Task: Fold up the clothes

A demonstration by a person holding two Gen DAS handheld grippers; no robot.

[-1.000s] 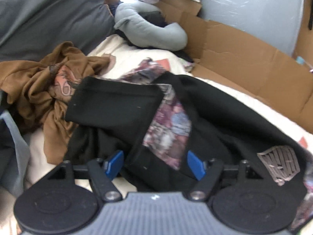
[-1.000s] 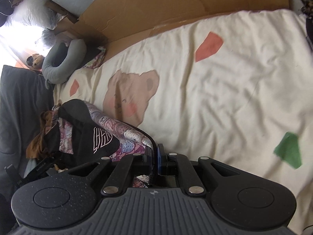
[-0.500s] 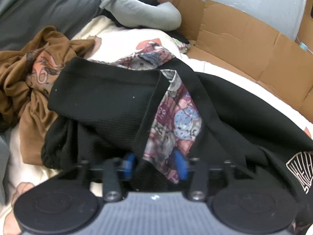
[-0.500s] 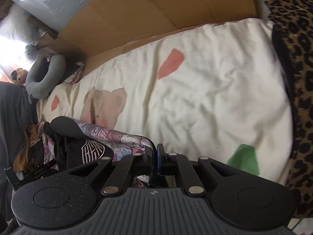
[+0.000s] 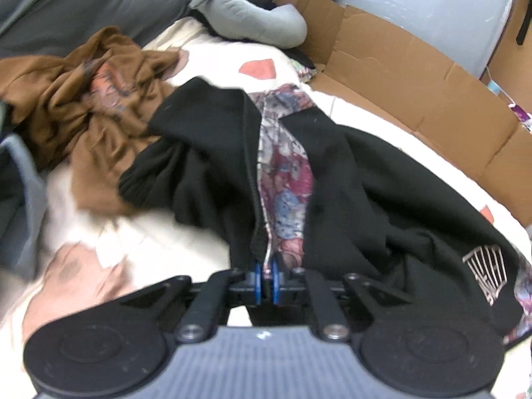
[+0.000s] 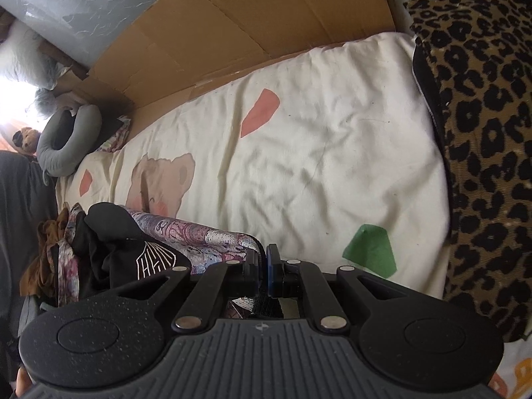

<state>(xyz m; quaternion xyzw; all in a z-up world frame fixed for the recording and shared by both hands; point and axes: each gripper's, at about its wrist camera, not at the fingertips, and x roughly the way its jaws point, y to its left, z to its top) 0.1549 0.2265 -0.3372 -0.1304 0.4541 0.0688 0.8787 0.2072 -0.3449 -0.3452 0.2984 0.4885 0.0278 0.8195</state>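
Black jacket (image 5: 382, 179) with patterned lining is spread on the cream bed sheet (image 6: 299, 153); its edge is pinched by the left hand-held gripper (image 5: 265, 279), its other end clamped by the right hand-held gripper (image 6: 262, 271).
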